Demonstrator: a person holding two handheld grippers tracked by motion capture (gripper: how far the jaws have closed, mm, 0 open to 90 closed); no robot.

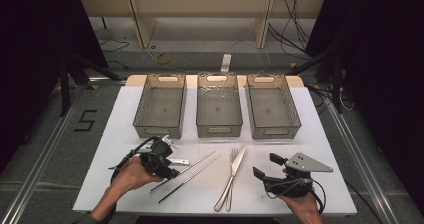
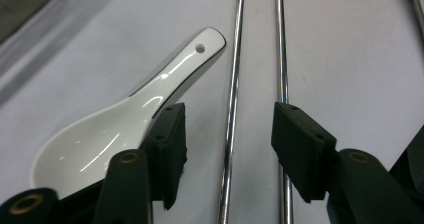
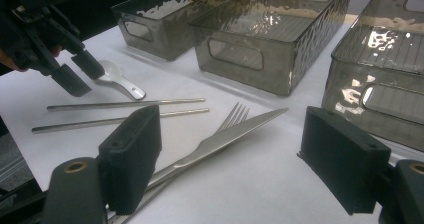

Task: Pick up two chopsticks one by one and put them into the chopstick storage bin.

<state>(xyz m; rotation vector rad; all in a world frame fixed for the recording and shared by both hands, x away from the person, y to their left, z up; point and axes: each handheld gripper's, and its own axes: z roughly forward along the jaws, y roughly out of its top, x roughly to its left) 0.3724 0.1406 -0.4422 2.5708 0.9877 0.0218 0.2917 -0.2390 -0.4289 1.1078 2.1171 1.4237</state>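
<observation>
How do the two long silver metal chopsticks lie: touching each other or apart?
Apart. The left gripper view shows bare white table between the left chopstick and the right chopstick all along.

In the high view the left tongs (image 1: 159, 160) cover most of the glossy white ceramic soup spoon (image 1: 179, 161), leaving just its handle end in sight. In the left gripper view the spoon's bowl (image 2: 85, 151) is partly masked by one black jaw, and the two thin steel chopsticks (image 2: 231, 109) run off the top and bottom edges. In the right gripper view a jaw hides the handles of the steel table knife (image 3: 225, 136) and fork (image 3: 235, 115).
</observation>
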